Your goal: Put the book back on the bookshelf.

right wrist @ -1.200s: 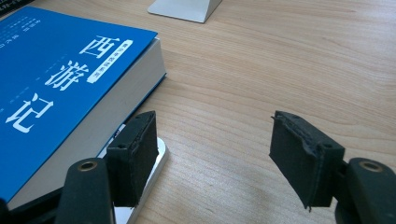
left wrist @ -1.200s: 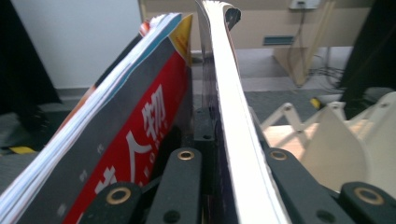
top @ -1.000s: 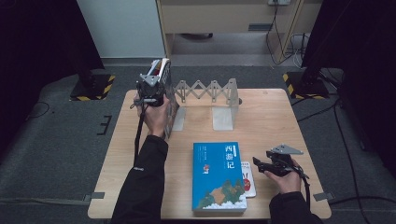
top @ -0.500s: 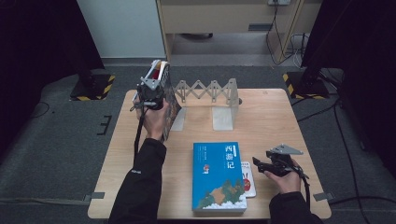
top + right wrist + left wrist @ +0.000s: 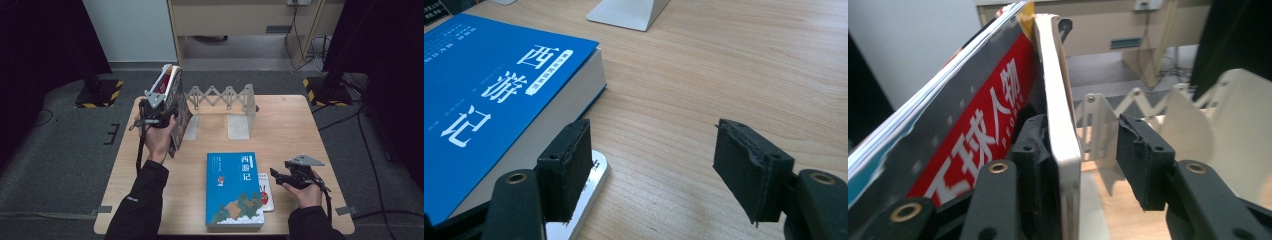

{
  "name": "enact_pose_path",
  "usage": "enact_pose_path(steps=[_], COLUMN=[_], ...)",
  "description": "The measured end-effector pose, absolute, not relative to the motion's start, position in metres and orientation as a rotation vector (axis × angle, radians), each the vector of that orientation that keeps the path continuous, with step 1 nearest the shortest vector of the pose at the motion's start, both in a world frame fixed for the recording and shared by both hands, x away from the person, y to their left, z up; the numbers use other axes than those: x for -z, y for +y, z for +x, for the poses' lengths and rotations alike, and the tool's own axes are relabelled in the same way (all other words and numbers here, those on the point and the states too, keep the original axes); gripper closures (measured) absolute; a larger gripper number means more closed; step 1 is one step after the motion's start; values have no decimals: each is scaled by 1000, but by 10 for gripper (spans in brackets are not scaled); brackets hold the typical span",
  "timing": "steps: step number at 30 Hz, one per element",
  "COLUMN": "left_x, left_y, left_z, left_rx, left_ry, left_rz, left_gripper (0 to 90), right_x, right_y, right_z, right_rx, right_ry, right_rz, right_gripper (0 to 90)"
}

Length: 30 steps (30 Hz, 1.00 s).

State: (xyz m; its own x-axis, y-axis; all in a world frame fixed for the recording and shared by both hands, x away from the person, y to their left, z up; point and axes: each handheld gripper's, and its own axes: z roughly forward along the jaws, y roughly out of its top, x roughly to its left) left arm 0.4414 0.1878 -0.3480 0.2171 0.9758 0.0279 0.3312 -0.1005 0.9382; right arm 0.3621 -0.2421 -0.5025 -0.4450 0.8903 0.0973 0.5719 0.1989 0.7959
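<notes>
In the high view the left gripper (image 5: 159, 116) sits in the upper left of the table (image 5: 295, 130), up against two books standing tilted at the left end of the white accordion book rack (image 5: 222, 100). In the left gripper view its jaws have just been opening: the white-edged book (image 5: 1060, 125) stands between them, the left pad (image 5: 1035, 145) lying against or just beside its cover, the right pad (image 5: 1143, 160) plainly apart from it with bare table showing in the gap. The jaws are part spread, no pinch on the book. A red and black magazine (image 5: 973, 130) leans at the left of the frame, outside the left jaw, its top against the white-edged book.

The right gripper (image 5: 285, 176) rests low at the lower right of the high view, held in the person's right hand (image 5: 305, 192). In the right gripper view its jaws stand spread with only wood between them, gripping nothing. The left pad (image 5: 566, 167) hangs over a small white booklet (image 5: 584, 192) that pokes out from under the blue book (image 5: 489, 95), which lies flat in the left half of that frame
</notes>
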Motion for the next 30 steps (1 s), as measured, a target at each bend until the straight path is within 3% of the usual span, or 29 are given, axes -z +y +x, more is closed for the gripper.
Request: enact_pose_path(steps=[17,30], left_x=[357,396], left_y=[209,201], left_z=[388,361], left_rx=[-820,-700], left_ry=[1113,1103], left_rz=[1606,1727], left_gripper=[396,338], right_x=[500,495], right_y=[-240,-239], right_z=[362,360], right_rx=[-1147,-1168], right_ry=[2080,2073], right_rz=[1365,1359], right_gripper=[287,270])
